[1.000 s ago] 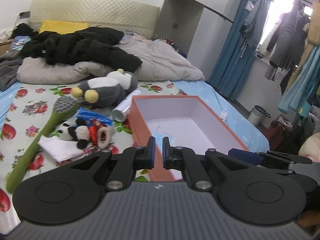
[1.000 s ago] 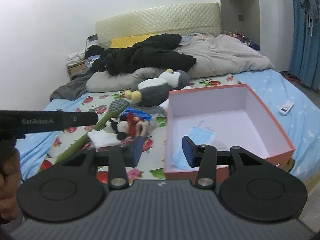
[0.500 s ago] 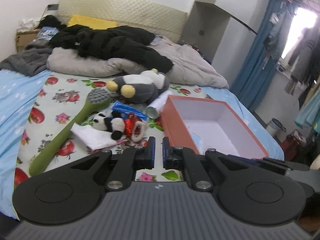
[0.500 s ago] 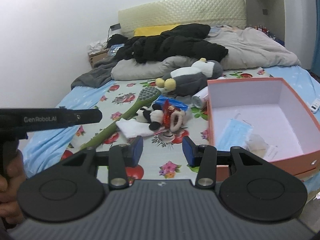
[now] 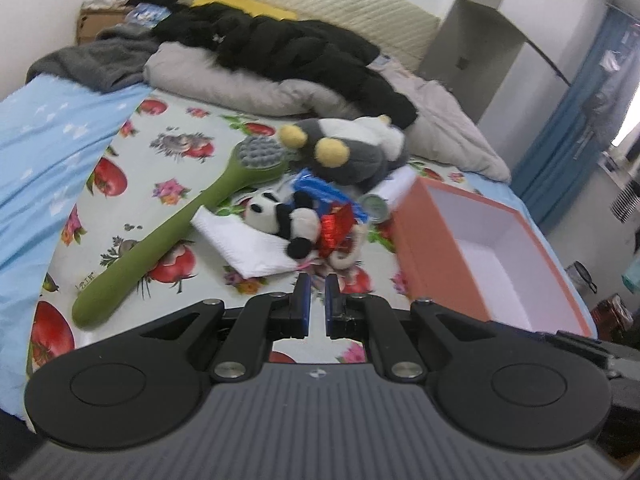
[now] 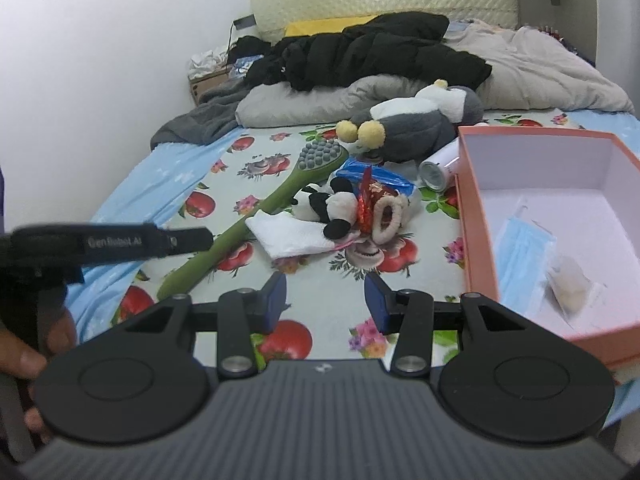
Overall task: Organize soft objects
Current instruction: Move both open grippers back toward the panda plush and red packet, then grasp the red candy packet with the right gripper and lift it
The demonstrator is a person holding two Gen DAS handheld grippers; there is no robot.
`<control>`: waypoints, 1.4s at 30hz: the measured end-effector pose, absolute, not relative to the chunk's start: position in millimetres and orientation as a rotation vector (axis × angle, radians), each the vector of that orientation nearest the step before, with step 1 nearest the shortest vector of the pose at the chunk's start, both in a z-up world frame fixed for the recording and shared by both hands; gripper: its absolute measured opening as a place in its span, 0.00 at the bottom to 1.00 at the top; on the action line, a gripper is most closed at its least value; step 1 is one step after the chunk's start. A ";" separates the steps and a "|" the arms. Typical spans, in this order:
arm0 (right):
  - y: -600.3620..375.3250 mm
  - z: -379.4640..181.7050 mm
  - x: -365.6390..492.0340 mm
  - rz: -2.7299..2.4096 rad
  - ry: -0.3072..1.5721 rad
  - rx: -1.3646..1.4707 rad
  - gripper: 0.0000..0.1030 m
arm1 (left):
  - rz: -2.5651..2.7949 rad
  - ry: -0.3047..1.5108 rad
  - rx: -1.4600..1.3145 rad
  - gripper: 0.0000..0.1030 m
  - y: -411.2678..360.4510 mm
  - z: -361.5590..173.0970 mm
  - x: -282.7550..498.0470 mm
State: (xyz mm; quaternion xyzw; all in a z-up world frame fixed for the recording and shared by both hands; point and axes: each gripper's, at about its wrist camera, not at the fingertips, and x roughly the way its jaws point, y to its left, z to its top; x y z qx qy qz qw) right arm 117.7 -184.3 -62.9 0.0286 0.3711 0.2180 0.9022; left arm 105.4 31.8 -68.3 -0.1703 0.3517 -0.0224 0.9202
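Orange box (image 6: 476,216) holds only a blue mask (image 6: 520,248). Panda plush (image 6: 332,208), penguin plush (image 6: 420,128), white cloth (image 6: 292,236) lie left of it. Left gripper (image 5: 316,300) nearly closed, empty; right gripper (image 6: 326,300) spread, empty.

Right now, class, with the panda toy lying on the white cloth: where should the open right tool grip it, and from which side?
Grip the panda toy across its white belly, coming from above. It lies on its side on the white cloth, so the belly is its narrowest exposed part. The right tool probably spans it; the red wrapper crowds one side.
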 end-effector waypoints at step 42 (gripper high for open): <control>-131.9 -158.7 315.8 0.405 0.897 0.113 0.07 | -0.133 0.886 -0.198 0.27 19.9 -218.9 318.1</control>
